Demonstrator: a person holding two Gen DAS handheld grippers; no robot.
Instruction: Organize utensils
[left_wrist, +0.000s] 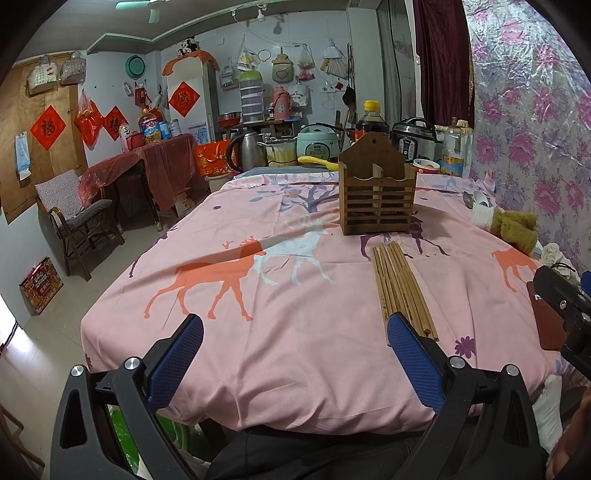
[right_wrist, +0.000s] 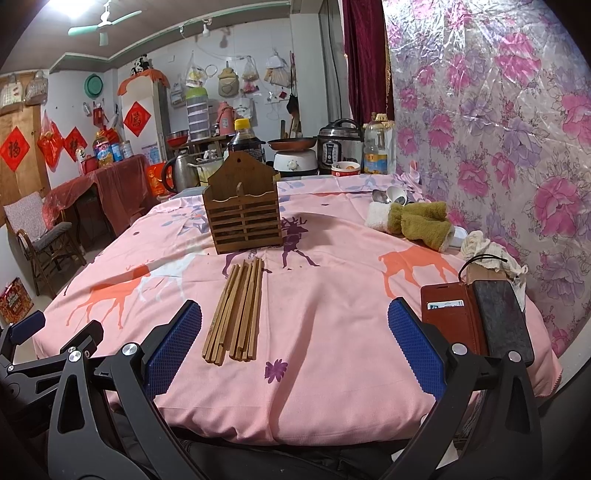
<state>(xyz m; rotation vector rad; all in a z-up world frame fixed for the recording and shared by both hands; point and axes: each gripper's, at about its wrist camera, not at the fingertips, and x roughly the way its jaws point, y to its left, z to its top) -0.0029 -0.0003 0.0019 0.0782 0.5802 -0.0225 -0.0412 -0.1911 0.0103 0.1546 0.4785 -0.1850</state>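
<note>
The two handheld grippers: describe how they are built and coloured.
The left gripper and right gripper look alike: each has two matte black plastic fingers shaped as angled struts with cut-outs, joined by round silver bolts. Each fingertip carries a long blue pad with a fine cross-hatched grip texture. No cables, markings or sleeves show.

A table (right_wrist: 314, 398) is covered by a pink cloth printed with deer. A slatted wooden holder (right_wrist: 242, 218) is stood upright on it. Just in front of the holder, a bundle of wooden chopsticks (right_wrist: 236, 314) is laid flat. To the holder's right, a green-and-white towel (right_wrist: 410, 219) is laid, with spoons (right_wrist: 388, 195) behind it. An open brown phone wallet (right_wrist: 476, 317) is placed nearer the front right edge.
</note>
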